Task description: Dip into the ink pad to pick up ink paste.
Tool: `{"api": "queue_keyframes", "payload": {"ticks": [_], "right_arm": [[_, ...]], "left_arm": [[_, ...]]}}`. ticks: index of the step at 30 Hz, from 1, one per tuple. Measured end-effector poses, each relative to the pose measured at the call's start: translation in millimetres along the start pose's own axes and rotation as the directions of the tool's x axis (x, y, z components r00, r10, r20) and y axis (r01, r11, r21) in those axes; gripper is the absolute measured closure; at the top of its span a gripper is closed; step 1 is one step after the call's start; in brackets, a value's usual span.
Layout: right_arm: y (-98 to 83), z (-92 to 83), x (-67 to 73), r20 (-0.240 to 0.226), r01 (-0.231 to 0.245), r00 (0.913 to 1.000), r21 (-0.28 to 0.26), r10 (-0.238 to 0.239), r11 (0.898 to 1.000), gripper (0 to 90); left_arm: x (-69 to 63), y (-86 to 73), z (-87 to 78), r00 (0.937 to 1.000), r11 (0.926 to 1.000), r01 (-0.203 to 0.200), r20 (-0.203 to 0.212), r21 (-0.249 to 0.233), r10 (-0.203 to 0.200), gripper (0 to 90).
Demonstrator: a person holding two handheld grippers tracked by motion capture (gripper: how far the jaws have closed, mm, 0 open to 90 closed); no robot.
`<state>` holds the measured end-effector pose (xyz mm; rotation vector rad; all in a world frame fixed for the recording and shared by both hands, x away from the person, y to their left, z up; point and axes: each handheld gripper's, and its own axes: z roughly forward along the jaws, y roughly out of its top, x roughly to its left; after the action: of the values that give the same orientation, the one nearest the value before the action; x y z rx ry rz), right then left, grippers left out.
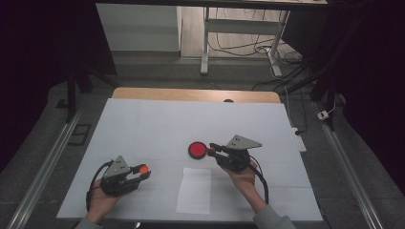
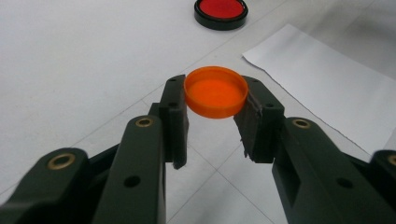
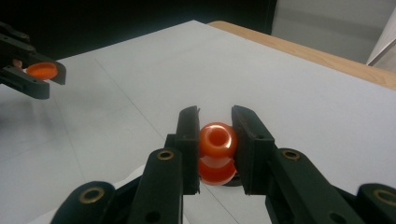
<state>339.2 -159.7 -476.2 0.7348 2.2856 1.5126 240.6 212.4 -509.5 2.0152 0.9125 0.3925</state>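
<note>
We see the left gripper (image 2: 215,100) clamped on a shallow orange cap (image 2: 215,91), held hollow side up above the white table (image 1: 143,124). The right gripper (image 3: 215,140) pinches a glossy orange bottle (image 3: 217,151) by its open neck, beside a red dish (image 1: 197,150); its mouth shows in the right gripper view.

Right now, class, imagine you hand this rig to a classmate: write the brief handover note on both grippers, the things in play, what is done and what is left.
Left gripper: jaws shut on the shallow orange plastic cap, held just above the table.
Right gripper: jaws shut on the glossy orange rounded piece with an open mouth.
Round red dish with a black rim sits on the white table cover, by the right gripper; white paper sheet lies nearer the person.
Done: both orange parts picked up.
Left: probably bringing cap and mouth together.
</note>
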Motion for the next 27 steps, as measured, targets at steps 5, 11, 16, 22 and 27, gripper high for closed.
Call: {"api": "queue_keyframes", "payload": {"ticks": [5, 11, 16, 22, 27], "right_arm": [[-0.7, 4.7, -2.1, 0.005, 0.004, 1.0, 0.015, -0.004, 1.0, 71.7], [0.9, 12.3, -5.1, 0.009, 0.009, 0.9999, 0.02, -0.009, 1.0, 71.7], [0.9, 20.6, -7.5, 0.008, 0.012, 0.9999, 0.043, -0.013, 0.999, 71.7], [4.0, 34.1, -10.3, 0.0, 0.008, 1.0, 0.045, -0.008, 0.999, 71.7], [6.2, 47.6, -12.3, -0.002, 0.005, 1.0, 0.058, -0.005, 0.998, 71.7]], "left_arm": [[-0.6, -0.9, 2.0, 1.0, 1.0, 0.001, 0.006, 0.005, -0.001, 65.0], [-0.6, -0.9, 2.0, 1.0, 1.0, 0.0, 0.004, 0.006, 0.0, 65.0], [-0.5, -0.7, 2.9, 1.0, 0.9999, 0.001, 0.006, 0.01, -0.001, 65.0], [-0.3, -0.8, 2.9, 1.0, 0.9999, -0.001, 0.009, 0.012, 0.001, 65.0], [0.0, -1.1, 3.3, 0.9999, 0.9999, -0.004, 0.01, 0.015, 0.004, 65.0]]}}
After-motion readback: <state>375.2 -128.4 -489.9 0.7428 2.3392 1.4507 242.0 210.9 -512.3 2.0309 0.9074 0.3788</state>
